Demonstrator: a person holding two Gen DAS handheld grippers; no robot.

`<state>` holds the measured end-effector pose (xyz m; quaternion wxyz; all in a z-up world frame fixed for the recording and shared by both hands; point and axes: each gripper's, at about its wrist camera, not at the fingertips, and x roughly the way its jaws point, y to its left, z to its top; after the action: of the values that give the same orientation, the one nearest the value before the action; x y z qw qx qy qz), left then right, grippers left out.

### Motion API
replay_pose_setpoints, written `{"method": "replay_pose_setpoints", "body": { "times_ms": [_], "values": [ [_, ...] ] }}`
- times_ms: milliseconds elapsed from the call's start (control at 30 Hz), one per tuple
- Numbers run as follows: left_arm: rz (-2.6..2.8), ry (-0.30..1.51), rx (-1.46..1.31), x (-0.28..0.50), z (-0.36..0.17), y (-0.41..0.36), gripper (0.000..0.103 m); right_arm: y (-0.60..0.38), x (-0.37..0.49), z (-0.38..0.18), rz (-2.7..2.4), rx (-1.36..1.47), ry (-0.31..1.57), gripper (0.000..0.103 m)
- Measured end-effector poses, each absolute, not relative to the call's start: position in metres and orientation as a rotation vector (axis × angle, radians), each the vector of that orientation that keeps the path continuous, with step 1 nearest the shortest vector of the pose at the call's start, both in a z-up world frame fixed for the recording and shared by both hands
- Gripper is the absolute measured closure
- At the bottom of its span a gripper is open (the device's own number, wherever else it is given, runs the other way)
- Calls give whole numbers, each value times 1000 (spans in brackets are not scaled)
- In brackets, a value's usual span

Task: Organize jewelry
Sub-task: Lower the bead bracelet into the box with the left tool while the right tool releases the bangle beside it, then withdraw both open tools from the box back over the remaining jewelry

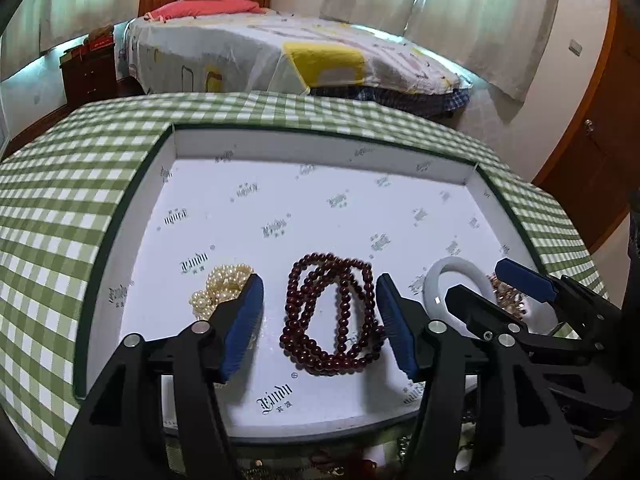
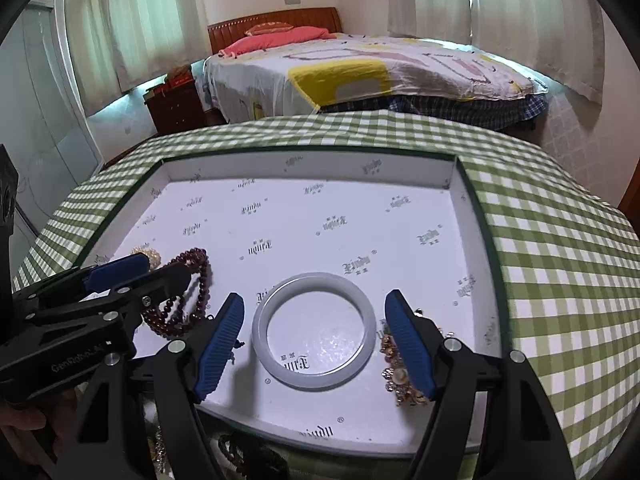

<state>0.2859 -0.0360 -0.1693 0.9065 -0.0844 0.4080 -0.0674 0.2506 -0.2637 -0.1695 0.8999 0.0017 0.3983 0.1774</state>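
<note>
— Where does the jewelry sit?

— In the white printed tray (image 1: 168, 184) on the green checked tablecloth (image 1: 60, 200): pearl strand (image 1: 218, 288), dark red bead necklace (image 1: 332, 312), white bangle (image 2: 314, 330), gold piece (image 2: 396, 376).

— And the claws?

— The left gripper (image 1: 320, 320) stands apart around the red beads, pads not pressing them. The right gripper (image 2: 316, 344) is spread wide on either side of the bangle, not touching it.
</note>
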Motion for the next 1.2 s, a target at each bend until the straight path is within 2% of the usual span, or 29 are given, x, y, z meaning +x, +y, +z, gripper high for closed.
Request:
{"method": "replay_pose_setpoints", "body": {
  "times_ms": [233, 567, 833, 1200],
  "values": [
    [-133, 736, -155, 265, -140, -36, 40, -272, 233, -146, 339, 16, 759, 32],
    [-58, 588, -100, 217, -107, -27, 40, -289, 191, -122, 287, 44, 672, 32],
    [-12, 580, -95, 177, -110, -14, 40, -297, 160, -128, 260, 43, 662, 32],
    [56, 658, -100, 136, -141, 13, 40, -295, 118, -153, 264, 26, 681, 32]
  ]
}}
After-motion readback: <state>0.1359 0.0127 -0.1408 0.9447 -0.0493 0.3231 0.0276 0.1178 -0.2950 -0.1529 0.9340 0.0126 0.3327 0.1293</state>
